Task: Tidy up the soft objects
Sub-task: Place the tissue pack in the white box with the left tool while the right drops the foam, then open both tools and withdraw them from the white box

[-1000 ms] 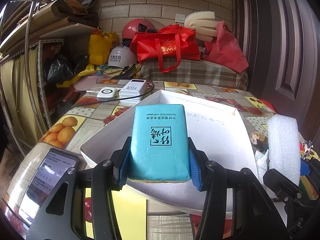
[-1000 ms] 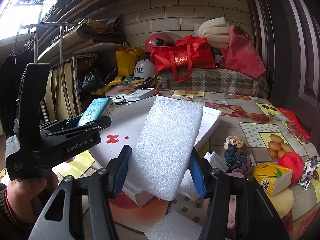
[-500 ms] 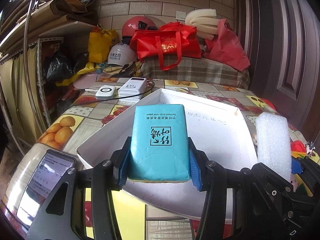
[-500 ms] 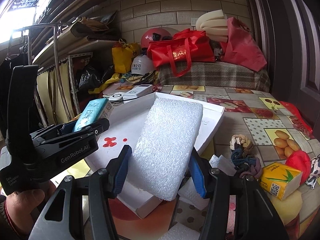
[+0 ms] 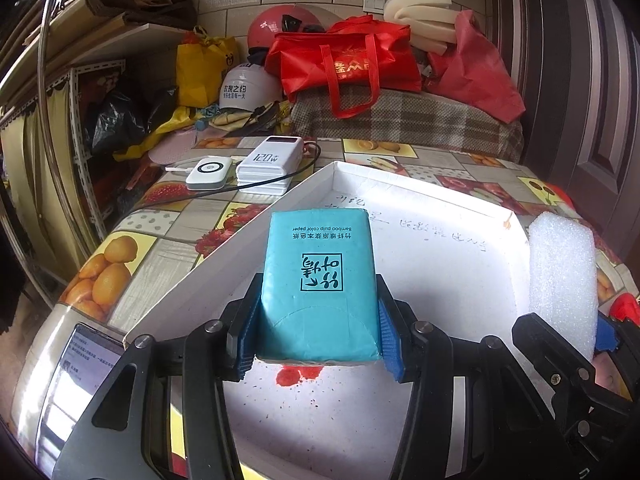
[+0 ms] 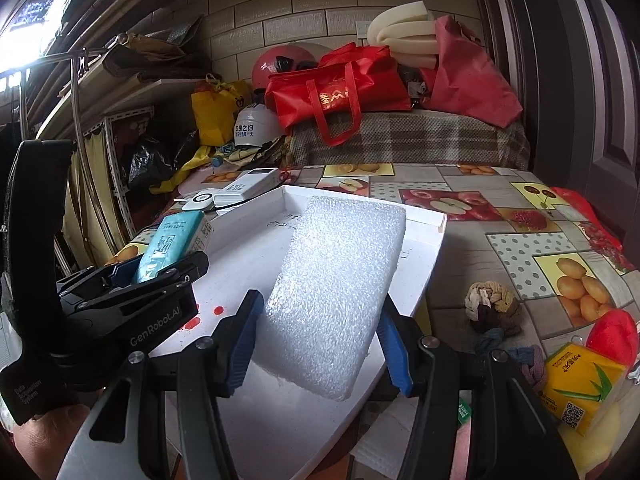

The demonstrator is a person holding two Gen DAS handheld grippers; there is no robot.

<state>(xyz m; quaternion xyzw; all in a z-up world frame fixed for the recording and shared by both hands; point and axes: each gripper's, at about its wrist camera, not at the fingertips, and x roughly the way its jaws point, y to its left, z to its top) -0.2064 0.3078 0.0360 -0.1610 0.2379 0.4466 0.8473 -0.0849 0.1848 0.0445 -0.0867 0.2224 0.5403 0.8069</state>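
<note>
A: What has changed just now?

B: You brought both packs further over the white box (image 5: pixel 420 196). The left gripper (image 5: pixel 318 344) is clamped on the blue tissue pack (image 5: pixel 318 276), above the near part of the box. The right gripper (image 6: pixel 318 346) squeezes the white foam block (image 6: pixel 336 292) beside it, also over the box.

A: And the pose?

B: Both point forward and slightly down, neither pack touching the box floor. I think lowering comes next.

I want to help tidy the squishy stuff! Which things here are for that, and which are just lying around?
For the job: teal tissue pack in left gripper; white foam block in right gripper; white tray.

Lying around: power bank, white helmet, red bag.
</note>
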